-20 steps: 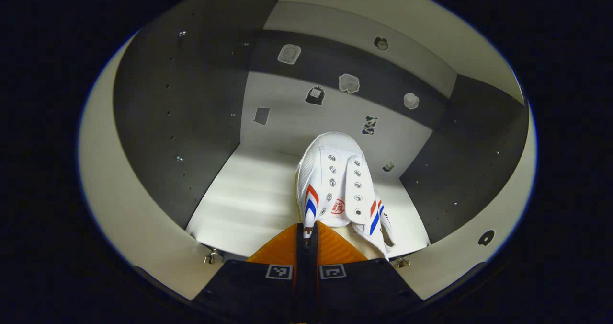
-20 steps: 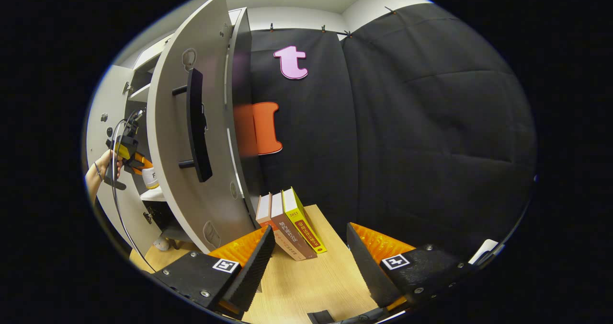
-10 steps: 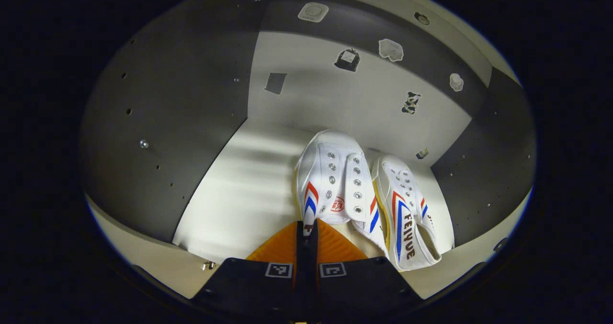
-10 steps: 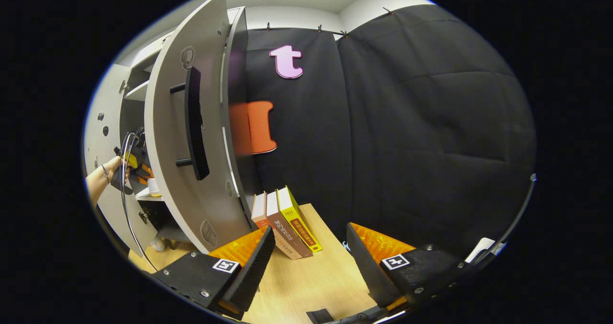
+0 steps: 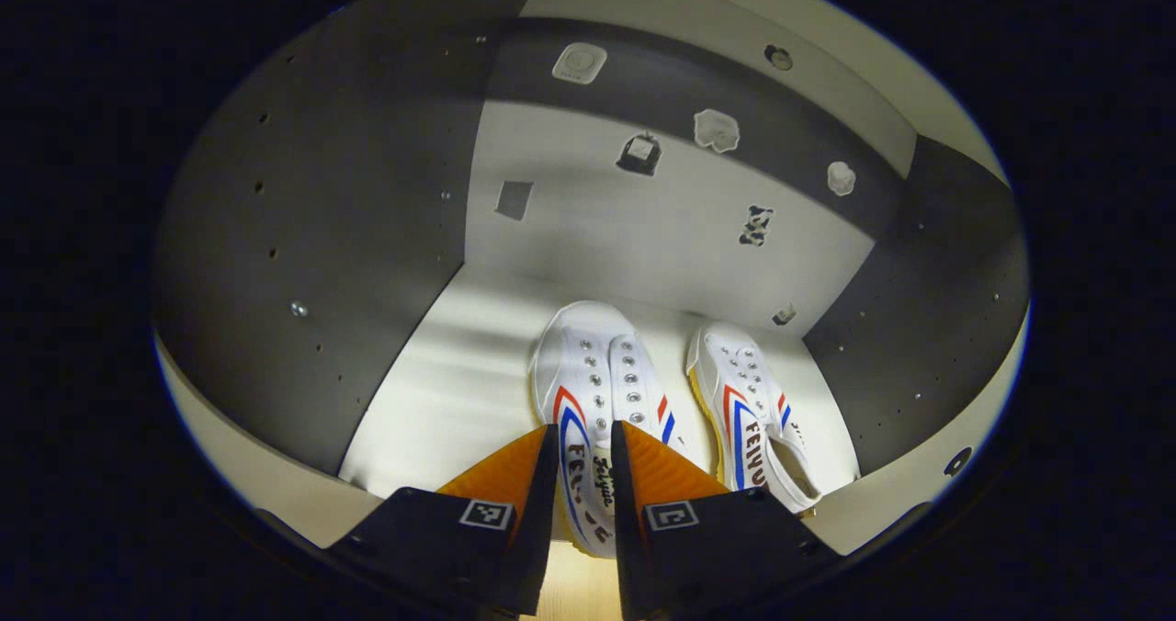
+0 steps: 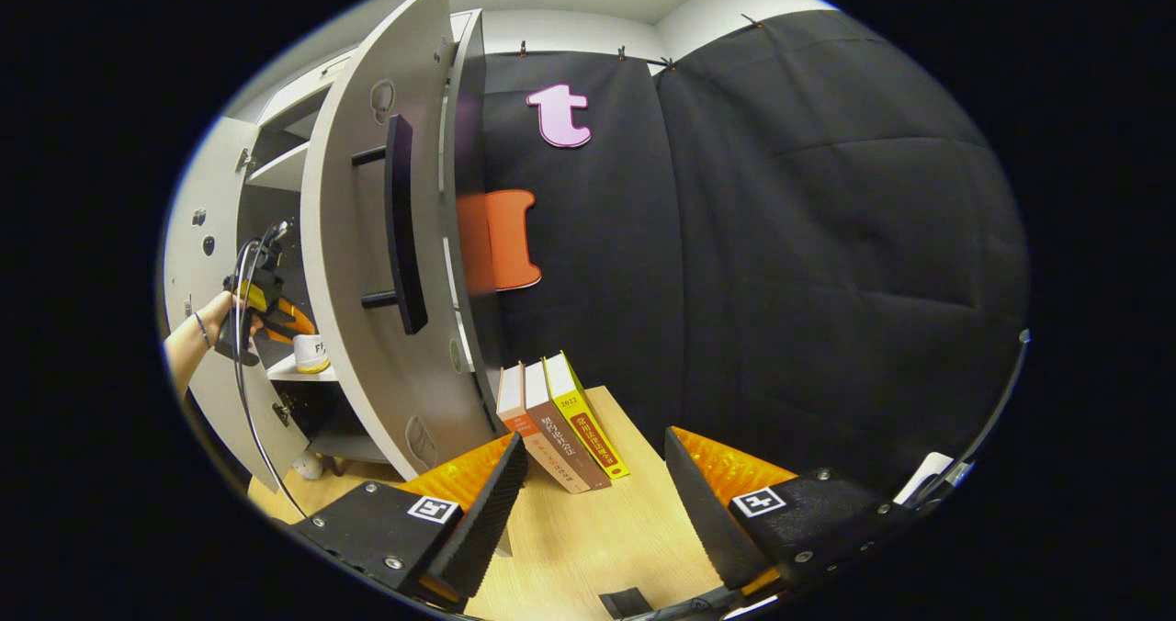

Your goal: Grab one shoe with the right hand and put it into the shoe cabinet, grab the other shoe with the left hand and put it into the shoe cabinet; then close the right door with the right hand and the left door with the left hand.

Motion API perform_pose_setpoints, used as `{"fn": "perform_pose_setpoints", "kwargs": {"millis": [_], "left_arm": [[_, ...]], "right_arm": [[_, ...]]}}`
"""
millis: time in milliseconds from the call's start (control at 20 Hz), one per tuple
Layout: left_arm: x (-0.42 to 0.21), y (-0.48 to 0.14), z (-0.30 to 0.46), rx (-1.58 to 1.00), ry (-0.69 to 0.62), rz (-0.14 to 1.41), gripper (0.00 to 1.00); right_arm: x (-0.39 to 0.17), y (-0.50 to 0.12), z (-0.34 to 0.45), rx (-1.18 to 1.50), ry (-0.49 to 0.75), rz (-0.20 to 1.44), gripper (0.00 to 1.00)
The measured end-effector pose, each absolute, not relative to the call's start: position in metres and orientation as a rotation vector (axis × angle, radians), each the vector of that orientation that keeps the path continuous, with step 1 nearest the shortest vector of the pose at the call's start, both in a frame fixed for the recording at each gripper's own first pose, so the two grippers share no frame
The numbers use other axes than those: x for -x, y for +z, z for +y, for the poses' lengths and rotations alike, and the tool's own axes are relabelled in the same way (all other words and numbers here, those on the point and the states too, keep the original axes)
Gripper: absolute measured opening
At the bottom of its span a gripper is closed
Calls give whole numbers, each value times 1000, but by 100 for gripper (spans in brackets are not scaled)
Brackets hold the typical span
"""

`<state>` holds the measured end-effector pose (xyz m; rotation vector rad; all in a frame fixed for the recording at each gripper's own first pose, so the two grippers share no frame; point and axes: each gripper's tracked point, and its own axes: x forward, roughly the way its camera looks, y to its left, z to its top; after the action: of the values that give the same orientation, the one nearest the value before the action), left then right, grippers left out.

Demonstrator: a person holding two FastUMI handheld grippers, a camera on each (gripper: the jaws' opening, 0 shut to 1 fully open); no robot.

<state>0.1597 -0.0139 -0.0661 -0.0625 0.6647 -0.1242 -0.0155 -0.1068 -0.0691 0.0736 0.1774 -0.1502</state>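
Two white sneakers with red and blue stripes lie side by side on the pale shelf inside the shoe cabinet, toes toward the back wall. My left gripper is open, with a finger either side of the heel end of the left-hand sneaker. The other sneaker rests just to its right. In the right gripper view, a hand holds the left gripper at the cabinet shelf, over a sneaker heel. My right gripper stands open over the wooden table, holding nothing.
The cabinet's right door stands open toward me, its dark bar handle facing out. The left door is open too. Three books lean against the door's foot on the table. Dark side walls bound the compartment.
My left gripper has opened and let go of the sneaker, which now lies flat on the shelf beside the other one. The gripper has drawn back slightly. The right gripper has barely shifted.
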Motion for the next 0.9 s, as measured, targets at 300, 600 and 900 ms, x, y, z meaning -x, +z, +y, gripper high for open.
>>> {"fn": "perform_pose_setpoints", "kwargs": {"millis": [300,600,900], "left_arm": [[-117,13,-34,-5,-180,473,79],[-48,81,-40,-55,-208,300,94],[28,125,-17,-102,-163,160,97]], "right_arm": [[17,-70,-96,-69,-108,178,99],[16,-70,-87,-70,-57,173,98],[10,-65,-82,-72,-19,156,99]]}}
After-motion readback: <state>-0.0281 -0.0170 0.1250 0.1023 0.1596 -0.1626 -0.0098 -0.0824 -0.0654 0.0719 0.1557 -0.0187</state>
